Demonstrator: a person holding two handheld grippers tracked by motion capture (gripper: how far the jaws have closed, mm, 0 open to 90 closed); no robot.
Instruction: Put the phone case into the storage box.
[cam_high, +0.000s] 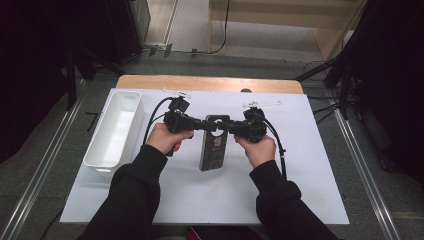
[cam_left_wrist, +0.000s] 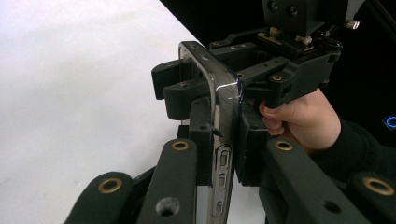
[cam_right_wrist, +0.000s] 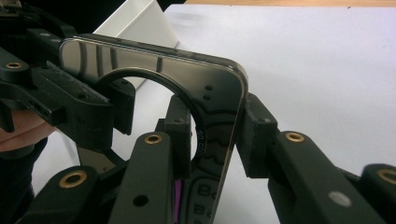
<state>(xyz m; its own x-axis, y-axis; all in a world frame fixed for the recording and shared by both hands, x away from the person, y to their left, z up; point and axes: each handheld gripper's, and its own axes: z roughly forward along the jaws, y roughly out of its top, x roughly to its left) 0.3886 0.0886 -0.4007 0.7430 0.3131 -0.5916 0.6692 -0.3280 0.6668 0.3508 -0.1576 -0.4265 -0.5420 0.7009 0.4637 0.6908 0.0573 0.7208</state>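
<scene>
Black and glossy, the flat oblong device (cam_high: 214, 142) with a round hole near its far end is held between your two hands above the white sheet (cam_high: 300, 165) that covers the bench, a little toward the far half of it. In the high view the device runs lengthwise away from you, its near end hanging toward you and its far end level with both tools.

Your left tongs (cam_high: 202, 123) come in from the left and are clamped on the far end of the device. The left gripper view confirms this: both pads press on the thin chrome-edged sides (cam_left_wrist: 223, 121), with the buttoned edge running down between the black jaws.

Your right tongs (cam_high: 231, 126) come in from the opposite side and meet the same end. The right gripper view shows their pads (cam_right_wrist: 254, 133) pressing on either face of the device just beside the round hole, at the rounded corner. The jaws are drawn in narrow, and the device sits tight between them. The left tongs appear beyond, gripping the far side of the hole.

Both of your hands, the left (cam_high: 165, 138) and the right (cam_high: 258, 148), wrap the grips, sleeves dark.

A white rectangular plastic bin (cam_high: 115, 127) stands on the sheet at your left, well apart from the device. The wooden bench edge (cam_high: 210, 83) shows past the sheet's far side.
</scene>
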